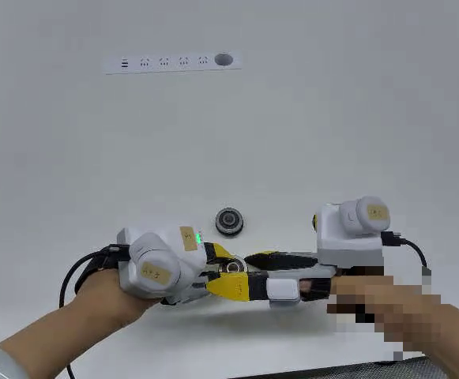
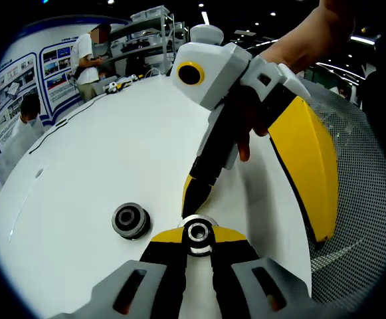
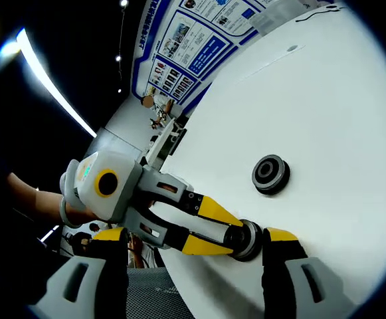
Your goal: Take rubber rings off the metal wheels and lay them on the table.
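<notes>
one broad white table (image 1: 332, 118) carries everything, with a long power strip (image 1: 170, 61) lying at its far edge, well apart from the work. two grippers meet near the front edge. the left gripper (image 2: 198, 240) is clenched on a metal wheel (image 2: 198, 232), its yellow tips pressing the wheel from either side and holding it just above the tabletop. the right gripper (image 3: 194, 236) faces it with its jaws spread wide and grasping nothing. in the left gripper view one of its dark jaws reaches down to the rim of the held wheel, and in the right gripper view that wheel sits just beside one of its yellow tips. a second wheel (image 1: 229, 221) rests on the table a little beyond the grippers, apart from both, and its dark outer band looks like a rubber ring (image 3: 284, 179) not yet removed.

no loose ring lies on the table in any view, so i judge the task barely begun. the first ring seems about to be worked off the held wheel. both rings are left to pull off and lay down.
</notes>
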### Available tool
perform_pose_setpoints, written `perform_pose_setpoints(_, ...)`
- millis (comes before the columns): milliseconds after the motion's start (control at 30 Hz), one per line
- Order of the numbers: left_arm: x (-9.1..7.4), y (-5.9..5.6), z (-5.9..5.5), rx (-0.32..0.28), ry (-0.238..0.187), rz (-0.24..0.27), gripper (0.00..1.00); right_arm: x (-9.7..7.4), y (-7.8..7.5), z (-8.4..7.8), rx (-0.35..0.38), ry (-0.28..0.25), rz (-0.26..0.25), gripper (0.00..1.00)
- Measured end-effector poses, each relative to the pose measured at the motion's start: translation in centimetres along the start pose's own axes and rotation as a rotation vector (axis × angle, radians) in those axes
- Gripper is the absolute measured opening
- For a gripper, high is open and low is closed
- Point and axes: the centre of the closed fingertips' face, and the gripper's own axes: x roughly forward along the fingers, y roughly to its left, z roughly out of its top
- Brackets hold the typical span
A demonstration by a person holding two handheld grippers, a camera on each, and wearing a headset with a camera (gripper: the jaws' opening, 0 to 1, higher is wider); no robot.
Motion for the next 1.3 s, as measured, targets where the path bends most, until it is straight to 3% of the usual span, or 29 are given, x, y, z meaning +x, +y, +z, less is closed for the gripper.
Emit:
perform_pose_setpoints(700, 0.0, 0.0, 0.0, -0.005, -0.003, 0.0, 0.13, -0.7, 0.5, -0.9, -0.009, 0.1, 0.036, 0.81)
perform_pose_setpoints(1300, 0.0, 0.0, -0.1, -0.013, -0.009, 0.002, 0.13, -1.1, 0.7, -1.4, 0.017, 0.092, 0.043, 0.81)
